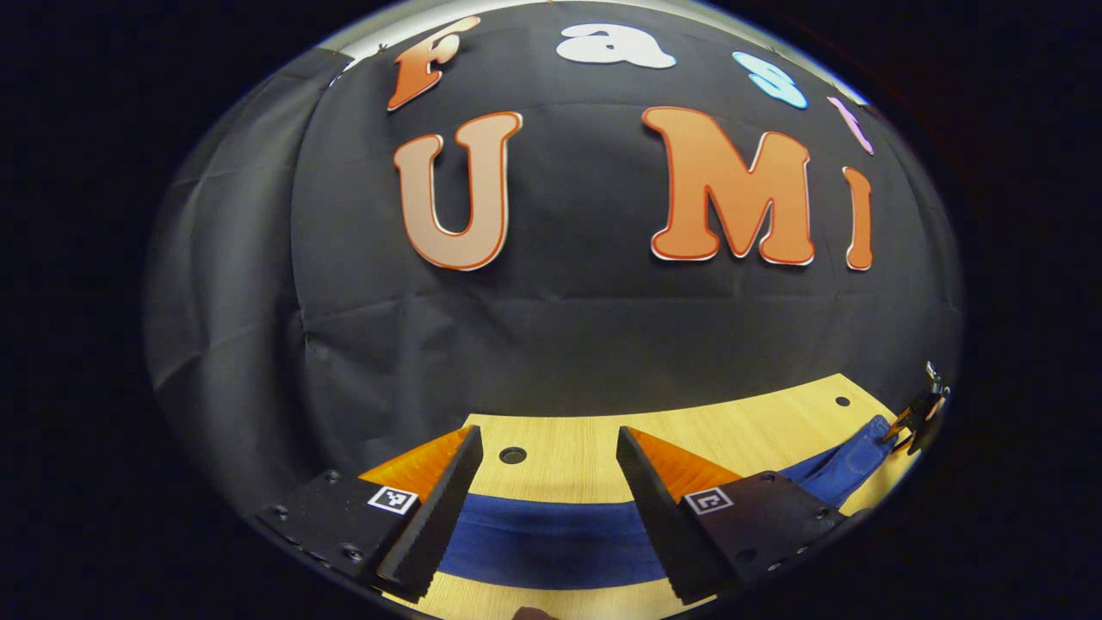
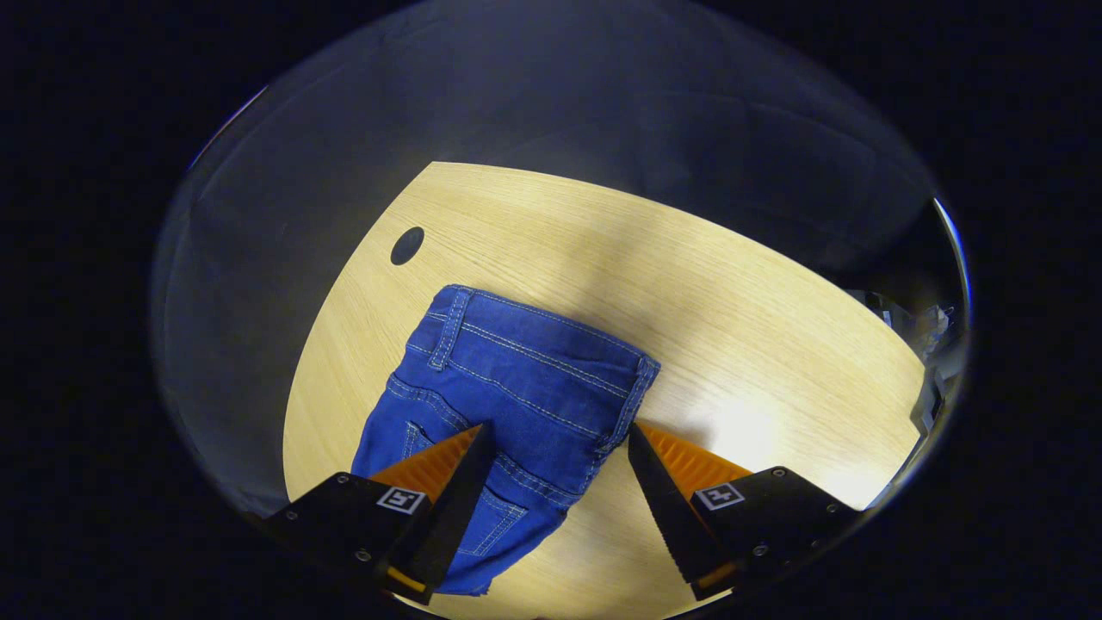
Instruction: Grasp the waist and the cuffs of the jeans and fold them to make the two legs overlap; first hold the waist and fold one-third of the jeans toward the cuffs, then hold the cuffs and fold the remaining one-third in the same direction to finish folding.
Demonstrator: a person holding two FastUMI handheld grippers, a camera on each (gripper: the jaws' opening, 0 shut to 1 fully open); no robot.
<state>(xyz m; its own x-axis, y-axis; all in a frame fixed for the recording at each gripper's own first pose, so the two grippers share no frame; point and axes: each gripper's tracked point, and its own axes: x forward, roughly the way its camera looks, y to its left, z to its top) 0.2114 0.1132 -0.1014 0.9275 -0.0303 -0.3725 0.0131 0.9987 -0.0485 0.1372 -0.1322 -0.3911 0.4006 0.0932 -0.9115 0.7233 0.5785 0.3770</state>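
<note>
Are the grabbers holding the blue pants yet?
No. Both hand-held grippers, left and right, hang open above the blue denim jeans, gripping nothing.

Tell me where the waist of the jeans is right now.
In the right gripper view the jeans' waist lies flat on the wooden table, just ahead of the open right gripper, with the table's round hole beyond its left corner.

Left gripper view sits low near the table [image 1: 585, 448], facing the wall. Right gripper view looks steeply down on that table [image 2: 689, 284]; both share the jeans [image 2: 516, 387].
</note>
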